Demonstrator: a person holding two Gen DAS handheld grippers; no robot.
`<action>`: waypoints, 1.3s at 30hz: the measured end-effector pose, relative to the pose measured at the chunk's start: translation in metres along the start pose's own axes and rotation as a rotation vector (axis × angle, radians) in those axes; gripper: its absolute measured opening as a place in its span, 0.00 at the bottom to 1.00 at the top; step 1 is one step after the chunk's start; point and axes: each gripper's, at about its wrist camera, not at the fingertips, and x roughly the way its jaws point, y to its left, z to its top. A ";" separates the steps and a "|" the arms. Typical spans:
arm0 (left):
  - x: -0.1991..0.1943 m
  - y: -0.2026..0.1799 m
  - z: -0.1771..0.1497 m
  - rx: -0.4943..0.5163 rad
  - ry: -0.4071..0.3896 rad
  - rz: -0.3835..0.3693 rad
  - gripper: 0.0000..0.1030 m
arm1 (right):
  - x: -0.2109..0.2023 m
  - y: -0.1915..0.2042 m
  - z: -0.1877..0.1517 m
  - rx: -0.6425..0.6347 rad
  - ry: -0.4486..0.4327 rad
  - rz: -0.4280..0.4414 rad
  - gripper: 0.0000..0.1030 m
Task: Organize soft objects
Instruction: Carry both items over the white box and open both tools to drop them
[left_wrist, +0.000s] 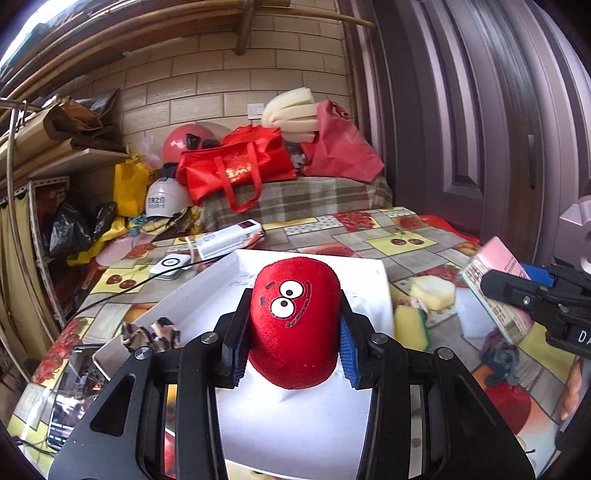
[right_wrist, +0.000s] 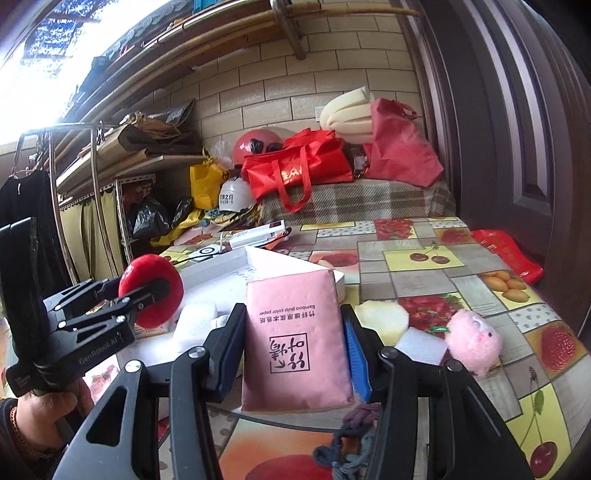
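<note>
My left gripper (left_wrist: 293, 343) is shut on a red plush toy (left_wrist: 295, 325) with a cartoon face, held above a white tray (left_wrist: 369, 280). The same gripper (right_wrist: 147, 295) and toy (right_wrist: 155, 291) show at the left of the right wrist view. My right gripper (right_wrist: 291, 343) is shut on a pink tissue pack (right_wrist: 295, 339), held above the table; the pack also shows at the right of the left wrist view (left_wrist: 495, 288). A pink plush pig (right_wrist: 474, 341), white sponges (right_wrist: 421, 345), yellow sponges (left_wrist: 432, 291) and a yarn knot (right_wrist: 351, 443) lie on the fruit-print tablecloth (right_wrist: 424, 258).
A phone (left_wrist: 70, 398) lies at the table's left edge. A power bank (left_wrist: 229, 240) and a charger with cable (left_wrist: 170, 264) lie behind the tray. Red bags (left_wrist: 236, 166), foam (left_wrist: 291, 114) and a helmet (left_wrist: 162, 199) pile up beyond. A dark door (left_wrist: 480, 129) stands right.
</note>
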 end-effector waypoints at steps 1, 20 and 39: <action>0.001 0.004 0.000 -0.007 0.000 0.008 0.39 | 0.002 0.002 0.000 -0.002 0.007 0.001 0.48; 0.027 0.059 0.000 -0.079 0.019 0.129 0.39 | 0.056 0.052 0.005 -0.092 0.065 0.050 0.48; 0.055 0.093 0.005 -0.180 0.081 0.111 0.40 | 0.125 0.067 0.013 -0.069 0.217 0.070 0.48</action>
